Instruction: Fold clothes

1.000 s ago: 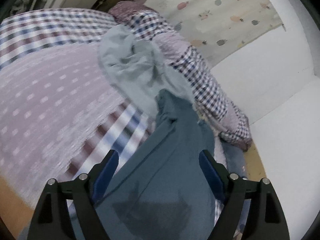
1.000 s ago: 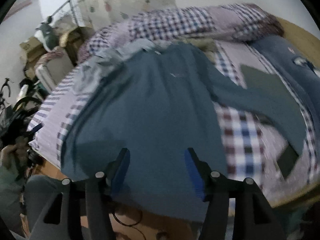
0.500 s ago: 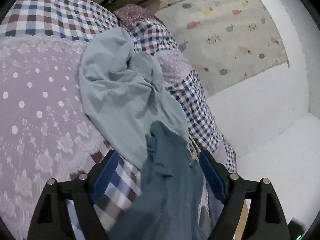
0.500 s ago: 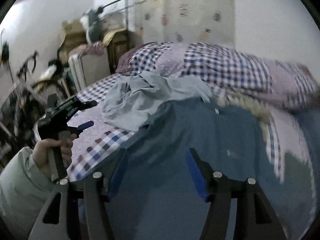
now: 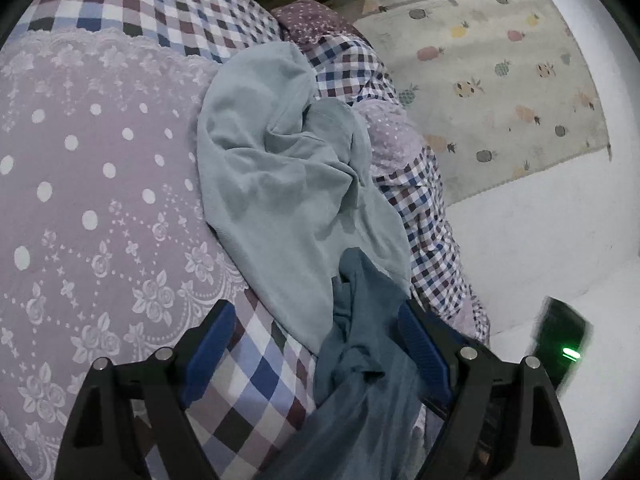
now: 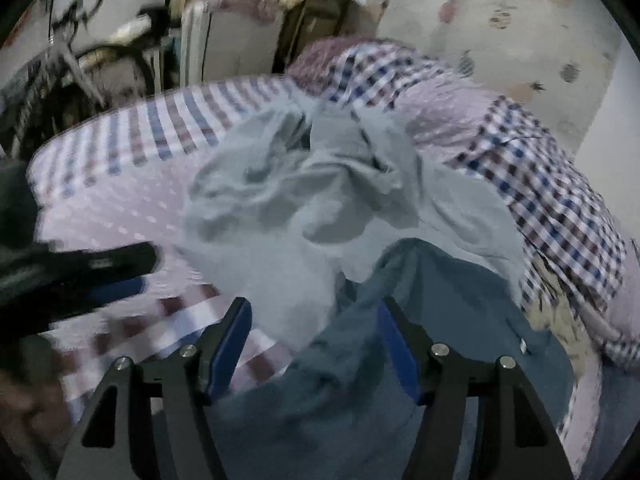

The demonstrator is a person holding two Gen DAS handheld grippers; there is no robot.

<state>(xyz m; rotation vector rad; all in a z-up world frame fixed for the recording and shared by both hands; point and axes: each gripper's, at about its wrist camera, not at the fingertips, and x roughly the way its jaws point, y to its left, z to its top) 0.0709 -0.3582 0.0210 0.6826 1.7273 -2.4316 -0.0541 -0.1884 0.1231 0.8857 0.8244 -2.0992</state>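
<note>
Pale grey-green garment (image 5: 288,184) lies crumpled just beyond teal shirt (image 5: 360,380), overlapping it.

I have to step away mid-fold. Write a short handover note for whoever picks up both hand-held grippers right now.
Left hand-held gripper: open, holding nothing, bunched teal cloth between its fingers.
Right hand-held gripper: open, holding nothing, above the same cloth.
Dark teal garment: on the bed nearest you, bunched at its far end, not folded.
Light grey-green garment: crumpled heap just beyond, touching the teal one.
Done: no fold visible.
Left: probably flatten and fold the teal piece, then the pale one.
</note>
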